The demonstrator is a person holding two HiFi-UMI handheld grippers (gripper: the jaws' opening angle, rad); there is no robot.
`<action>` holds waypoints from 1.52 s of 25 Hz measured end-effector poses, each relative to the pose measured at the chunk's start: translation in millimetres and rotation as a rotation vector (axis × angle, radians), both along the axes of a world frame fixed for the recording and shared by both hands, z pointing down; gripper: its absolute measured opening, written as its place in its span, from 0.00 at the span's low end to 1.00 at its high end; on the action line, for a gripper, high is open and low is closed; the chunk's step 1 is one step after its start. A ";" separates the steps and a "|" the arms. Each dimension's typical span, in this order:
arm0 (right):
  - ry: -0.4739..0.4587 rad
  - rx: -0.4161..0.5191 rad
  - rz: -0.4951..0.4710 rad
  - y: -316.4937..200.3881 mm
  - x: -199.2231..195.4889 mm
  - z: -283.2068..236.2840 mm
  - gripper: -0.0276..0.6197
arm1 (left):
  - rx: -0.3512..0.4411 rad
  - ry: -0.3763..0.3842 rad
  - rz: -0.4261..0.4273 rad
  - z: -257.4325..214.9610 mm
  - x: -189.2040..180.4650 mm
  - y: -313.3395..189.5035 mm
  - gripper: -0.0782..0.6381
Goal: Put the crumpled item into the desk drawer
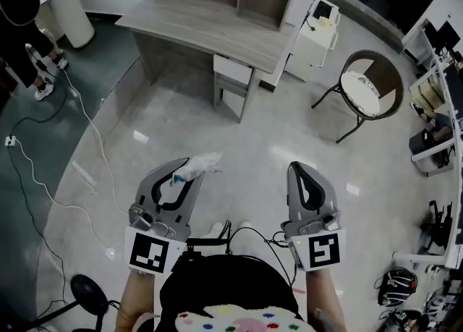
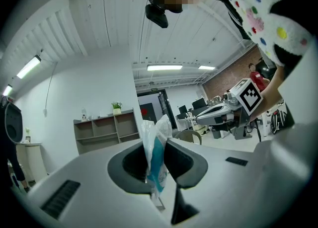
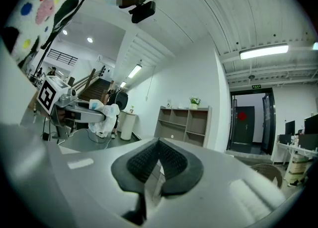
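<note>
In the head view, we are holding the left tool (image 1: 185, 176) and the right tool (image 1: 295, 170) side by side over the floor (image 1: 239, 142); the crumpled item (image 1: 201, 163) is projecting from the left tips, well apart from the drawer (image 1: 233, 70) under the tabletop (image 1: 210, 23). In the left gripper view, we are clamping the white-and-blue crumpled item upright between the pads. In the right gripper view, the jaws are resting closed, pad on pad, gripping nothing.

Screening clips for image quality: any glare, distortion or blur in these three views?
Head view: sharp, light patches glare on the glossy floor. Left gripper view: fisheye curving, crumpled item slightly soft. Right gripper view: fisheye too, ceiling lamp blown out.
</note>
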State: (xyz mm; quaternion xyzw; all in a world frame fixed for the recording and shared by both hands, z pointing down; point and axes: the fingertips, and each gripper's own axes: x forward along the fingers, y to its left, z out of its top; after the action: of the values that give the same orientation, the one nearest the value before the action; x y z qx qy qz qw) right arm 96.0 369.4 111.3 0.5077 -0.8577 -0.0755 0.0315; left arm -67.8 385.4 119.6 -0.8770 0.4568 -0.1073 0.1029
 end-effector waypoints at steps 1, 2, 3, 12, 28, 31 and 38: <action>-0.008 0.004 0.008 1.2 -2.2 -1.6 0.06 | 0.004 -0.004 0.006 -0.1 -1.9 1.5 0.21; -0.011 0.008 0.013 2.3 -4.3 -2.7 0.06 | 0.008 -0.012 0.012 -0.1 -3.8 2.8 0.21; -0.011 0.013 0.017 3.6 -6.5 -3.2 0.06 | 0.012 -0.020 0.017 0.3 -6.1 3.9 0.21; 0.014 0.006 0.011 -3.1 -16.4 1.3 0.06 | 0.002 0.010 -0.020 3.2 -23.4 -6.2 0.21; 0.007 -0.013 -0.064 -134.8 -3.4 19.6 0.06 | -0.017 0.053 -0.103 14.6 -5.9 -131.6 0.21; 0.001 -0.017 -0.084 -172.0 2.0 18.4 0.06 | -0.012 0.061 -0.114 12.3 0.8 -163.7 0.21; 0.005 -0.005 -0.141 -249.9 8.6 14.4 0.06 | 0.009 0.056 -0.158 9.3 10.7 -233.7 0.21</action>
State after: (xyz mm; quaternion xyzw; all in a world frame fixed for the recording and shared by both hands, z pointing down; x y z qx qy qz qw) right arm 104.5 119.5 125.7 0.4457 -0.8914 -0.0769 0.0296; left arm -57.0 151.7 128.9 -0.8405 0.5278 -0.0883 0.0851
